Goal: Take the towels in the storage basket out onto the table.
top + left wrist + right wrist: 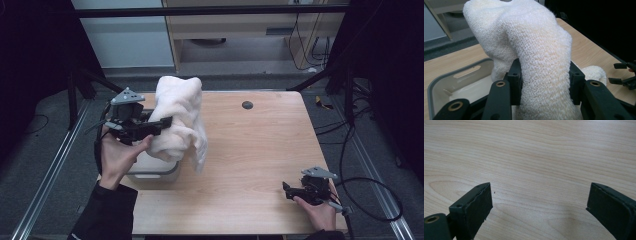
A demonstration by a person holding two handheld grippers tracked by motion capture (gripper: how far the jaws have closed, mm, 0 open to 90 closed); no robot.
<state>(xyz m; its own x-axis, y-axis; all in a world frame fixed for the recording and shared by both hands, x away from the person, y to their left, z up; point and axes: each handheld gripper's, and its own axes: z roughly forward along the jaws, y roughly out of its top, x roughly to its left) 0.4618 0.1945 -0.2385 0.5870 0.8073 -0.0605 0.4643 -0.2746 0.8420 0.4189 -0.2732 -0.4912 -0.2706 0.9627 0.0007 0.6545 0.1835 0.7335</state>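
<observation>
Left tongs point(162, 123) clamped on a cream knitted cloth point(179, 117), held up above the wooden surface point(250, 160). In the left gripper view, both black jaws press into a thick fold of the cloth point(541, 57) from either side; the open weave shows clearly, bunched and squeezed narrower between the pads. Cloth rises in a tall hump above the grip and hangs down past it, lower edge drooping toward the surface beside the bin.

White rectangular bin point(152, 167) with grey rim sits at the near-left part of the surface, directly under the left hand point(117, 157) and the hanging cloth. Seen in the left gripper view as an open container point(439, 85) with a slot-shaped handle cut-out in its far wall; one end of the cloth dips inside it, touching the inner wall or not cannot be told.

Right tongs point(286, 190) resting low near the near-right corner of the surface, well apart from the cloth. Jaws spread wide in the right gripper view, bare wood grain between them, nothing held.

Small dark round grommet point(247, 105) set in the far part of the surface.

No brand, label or legible writing found on cloth, bin, tongs or surface.
</observation>
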